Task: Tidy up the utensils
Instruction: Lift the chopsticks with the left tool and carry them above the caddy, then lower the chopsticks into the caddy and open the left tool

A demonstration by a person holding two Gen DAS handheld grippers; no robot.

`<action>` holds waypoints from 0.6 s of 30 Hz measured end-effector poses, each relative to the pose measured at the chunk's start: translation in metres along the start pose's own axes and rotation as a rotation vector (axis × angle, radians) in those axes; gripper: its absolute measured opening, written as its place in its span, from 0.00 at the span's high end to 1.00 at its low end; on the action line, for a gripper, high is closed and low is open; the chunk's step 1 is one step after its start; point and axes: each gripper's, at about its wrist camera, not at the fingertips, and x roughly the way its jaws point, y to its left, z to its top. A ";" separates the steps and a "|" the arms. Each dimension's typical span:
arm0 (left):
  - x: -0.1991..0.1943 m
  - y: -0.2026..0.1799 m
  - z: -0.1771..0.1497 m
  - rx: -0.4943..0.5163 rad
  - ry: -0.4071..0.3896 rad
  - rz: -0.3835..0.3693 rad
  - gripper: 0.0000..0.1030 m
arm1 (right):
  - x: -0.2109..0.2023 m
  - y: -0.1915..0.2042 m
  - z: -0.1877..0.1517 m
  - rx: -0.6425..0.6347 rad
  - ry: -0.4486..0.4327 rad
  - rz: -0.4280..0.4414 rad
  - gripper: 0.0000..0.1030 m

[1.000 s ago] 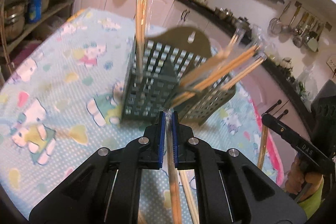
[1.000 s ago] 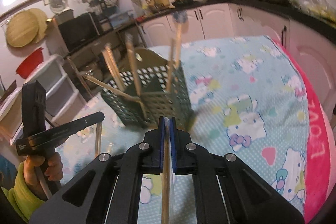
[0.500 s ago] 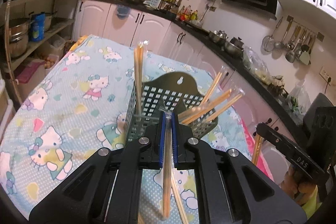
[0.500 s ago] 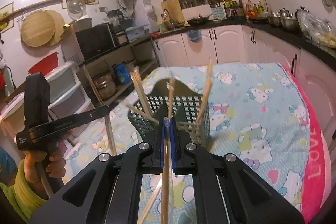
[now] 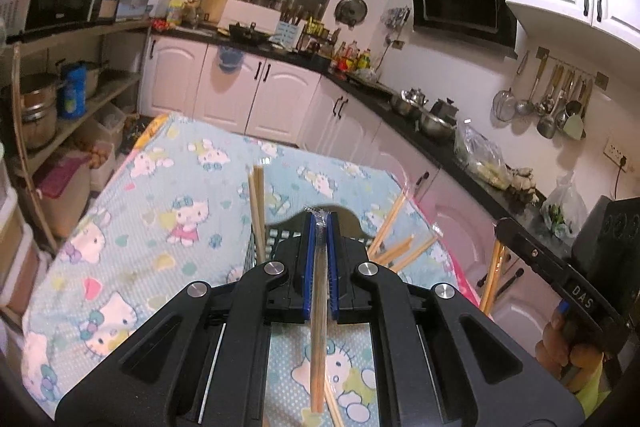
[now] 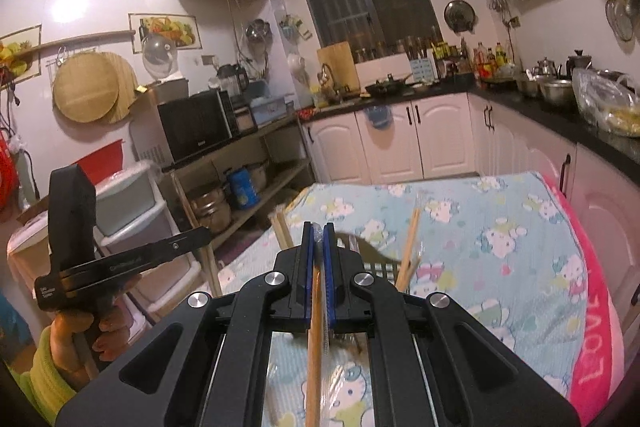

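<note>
- Our left gripper (image 5: 319, 227) has its blue pads clamped on a wrapped pair of chopsticks (image 5: 318, 327), which hangs straight down between the jaws toward the tablecloth.
- Our right gripper (image 6: 318, 239) is likewise clamped on its own wrapped pair (image 6: 315, 343), held upright in the same way.
- Compared with a second ago, both grippers have risen: the green basket (image 5: 276, 233), which filled the middle of each view then, now peeks out low behind the fingers, and the kitchen wall and cabinets take up most of the frame.
- The basket stands on the table (image 5: 132, 227) toward its far edge, on the cartoon-cat cloth. One pair of chopsticks (image 5: 257, 211) stands upright in its left part; several more (image 5: 400, 247) lean out over its right side.
- In the left view the right gripper's pair (image 5: 491, 275) hangs well to the right of the basket, past the table's pink right edge.
- We judge that the lift brings both pairs' lower tips above the basket rim, which they need before they can go in from above.
- The next step, as we see it, is to carry each pair over an open compartment and lower it; the leaning sticks on the right may get in the way.
</note>
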 end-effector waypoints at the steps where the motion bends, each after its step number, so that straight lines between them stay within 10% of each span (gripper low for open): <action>1: -0.001 0.000 0.003 0.001 -0.009 0.004 0.99 | 0.000 0.001 0.003 -0.004 -0.014 -0.005 0.95; 18: -0.005 0.005 0.048 0.006 -0.126 0.051 0.99 | 0.016 -0.011 0.044 -0.022 -0.163 -0.098 0.95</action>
